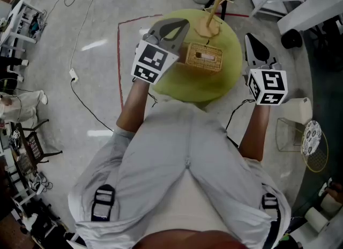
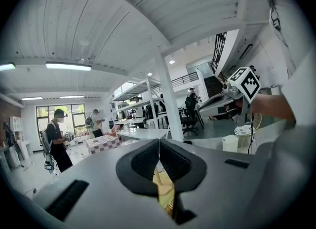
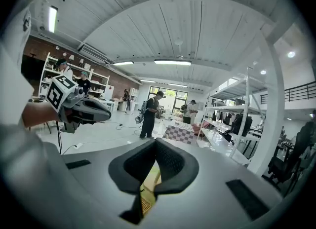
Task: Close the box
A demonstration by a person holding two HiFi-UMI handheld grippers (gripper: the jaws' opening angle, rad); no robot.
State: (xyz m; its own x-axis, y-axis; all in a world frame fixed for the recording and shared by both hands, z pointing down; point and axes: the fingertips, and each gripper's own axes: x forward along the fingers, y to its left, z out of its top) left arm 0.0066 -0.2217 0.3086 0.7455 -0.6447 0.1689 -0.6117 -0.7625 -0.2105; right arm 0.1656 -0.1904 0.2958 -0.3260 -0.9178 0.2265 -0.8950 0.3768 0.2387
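Note:
A woven wicker box (image 1: pixel 204 57) sits on the round green table (image 1: pixel 225 79), its top lying flat with a pale slot in the middle. My left gripper (image 1: pixel 184 24) is held up over the table's left side, just left of the box, jaws shut and empty. My right gripper (image 1: pixel 250 38) hovers off the table's right edge, also shut on nothing. In the left gripper view the pads (image 2: pixel 148 161) meet along a thin line, and a sliver of wicker (image 2: pixel 167 201) shows below them. The right gripper view shows the same closed pads (image 3: pixel 168 161).
A wooden stand (image 1: pixel 211 20) rises behind the box. To the right on the floor are a white bin (image 1: pixel 298 108) and a wire basket (image 1: pixel 290 134). Red tape (image 1: pixel 119 55) and a cable (image 1: pixel 80 89) mark the floor at left. People (image 3: pixel 149 114) stand in the room beyond.

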